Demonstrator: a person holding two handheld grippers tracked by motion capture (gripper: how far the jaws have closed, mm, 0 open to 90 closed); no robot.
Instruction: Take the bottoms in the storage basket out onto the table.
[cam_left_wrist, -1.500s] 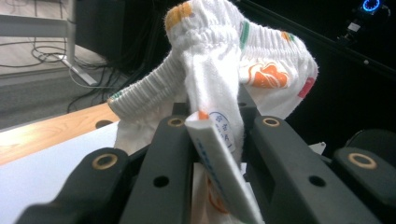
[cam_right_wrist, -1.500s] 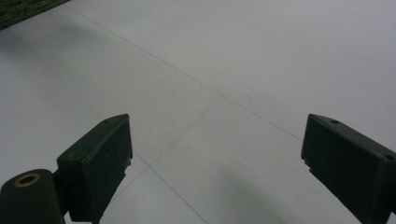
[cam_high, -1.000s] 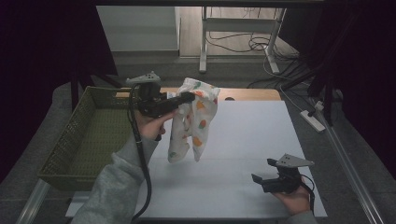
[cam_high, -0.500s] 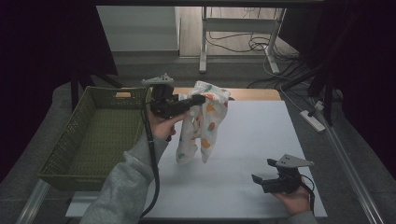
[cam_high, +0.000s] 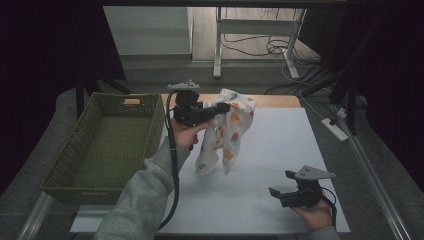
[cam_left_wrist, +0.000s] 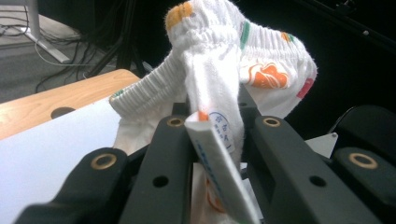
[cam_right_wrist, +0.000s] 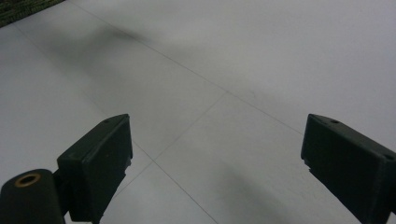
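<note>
A small white cotton garment with orange and green prints hung above the white table mat, pinched at its elastic waistband by the left gripper. It looked mid-carry; next probably lowering it, perhaps into the green woven basket. The right gripper rested spread, empty.

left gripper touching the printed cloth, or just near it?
Touching. In the left gripper view the left gripper has its jaws closed on the printed cloth's elastic edge; the high view shows the cloth hanging from it.
</note>
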